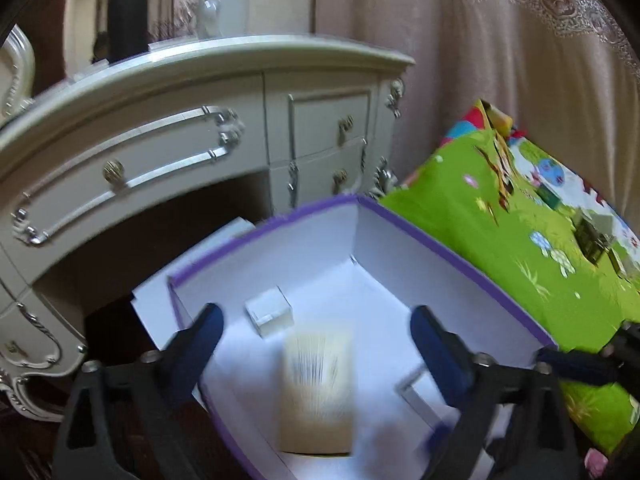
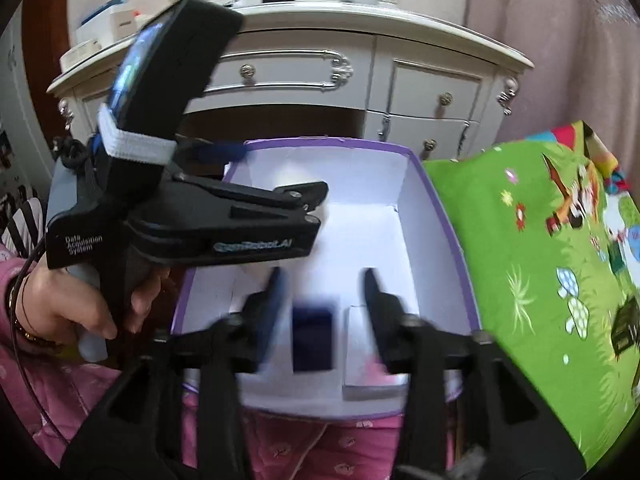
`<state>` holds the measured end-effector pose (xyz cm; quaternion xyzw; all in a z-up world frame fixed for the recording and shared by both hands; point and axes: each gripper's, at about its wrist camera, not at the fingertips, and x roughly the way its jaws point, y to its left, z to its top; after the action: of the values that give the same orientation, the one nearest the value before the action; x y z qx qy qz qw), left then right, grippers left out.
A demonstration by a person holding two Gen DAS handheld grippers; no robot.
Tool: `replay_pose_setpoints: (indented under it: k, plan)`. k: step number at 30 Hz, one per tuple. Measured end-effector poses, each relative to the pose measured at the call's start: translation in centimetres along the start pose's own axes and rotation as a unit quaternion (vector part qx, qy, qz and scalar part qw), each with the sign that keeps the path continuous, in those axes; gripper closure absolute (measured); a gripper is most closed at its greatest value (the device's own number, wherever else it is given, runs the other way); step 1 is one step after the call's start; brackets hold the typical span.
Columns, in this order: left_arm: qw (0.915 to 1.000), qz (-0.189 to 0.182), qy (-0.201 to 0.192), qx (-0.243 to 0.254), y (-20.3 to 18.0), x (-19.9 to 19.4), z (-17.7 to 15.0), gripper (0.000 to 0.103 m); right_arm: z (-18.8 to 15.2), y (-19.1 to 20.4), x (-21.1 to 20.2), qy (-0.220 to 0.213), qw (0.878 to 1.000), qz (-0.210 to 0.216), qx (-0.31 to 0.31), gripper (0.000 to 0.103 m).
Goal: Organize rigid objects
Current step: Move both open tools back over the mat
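Left wrist view: the left hand-held gripper (image 1: 316, 332) hangs wide open and empty over the purple-rimmed box (image 1: 452, 248). Below it lie a small white carton (image 1: 270, 312) and a blurred tan pack (image 1: 318, 392).

Right wrist view: the right hand-held gripper (image 2: 324, 300) is also spread and empty, above a dark blue case (image 2: 313, 338) and a white packet (image 2: 360, 376) on the box floor. Best to lift straight up, clear of the walls.
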<state>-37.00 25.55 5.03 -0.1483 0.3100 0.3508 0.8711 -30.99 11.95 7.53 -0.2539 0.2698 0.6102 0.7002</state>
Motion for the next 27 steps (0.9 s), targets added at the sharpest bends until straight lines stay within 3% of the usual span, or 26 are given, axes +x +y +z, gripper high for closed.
replay_pose_setpoints:
  k: [4,8,10,13,15,21,24,27]
  plan:
    - [0.9992,-0.026,-0.02,0.023,-1.6,-1.2,0.6,0.001,-0.8,-2.4,-2.9,-0.033,0.998,-0.037,0.04,0.036]
    - [0.9935,-0.096,-0.006,0.06,-5.2,-1.5,0.9,0.0,-2.6,-6.2,-6.1,-0.051,0.989,-0.098,0.1,0.029]
    - [0.9863,-0.143,0.021,0.08,-7.9,-1.3,0.7,0.0,-4.1,-8.6,-7.7,-0.048,0.98,-0.134,0.136,0.024]
    - [0.9655,-0.22,0.085,0.112,-12.6,-0.2,0.8,0.0,-8.0,-11.6,-10.3,-0.036,0.963,-0.185,0.192,0.022]
    - [0.9531,-0.25,0.109,0.131,-16.0,0.6,0.9,0.0,-11.3,-13.8,-12.0,-0.026,0.946,-0.217,0.241,0.021]
    - [0.927,-0.276,0.137,0.213,-27.8,3.2,1.1,0.0,-20.6,-18.8,-17.9,-0.01,0.882,-0.304,0.36,0.02]
    - [0.9209,-0.268,0.15,0.239,-33.5,5.2,0.8,0.0,-24.4,-21.0,-21.2,-0.012,0.849,-0.337,0.406,0.017]
    - [0.9183,-0.264,0.163,0.246,-37.4,7.1,0.3,0.0,-26.9,-23.8,-23.1,-0.009,0.828,-0.354,0.434,0.015]
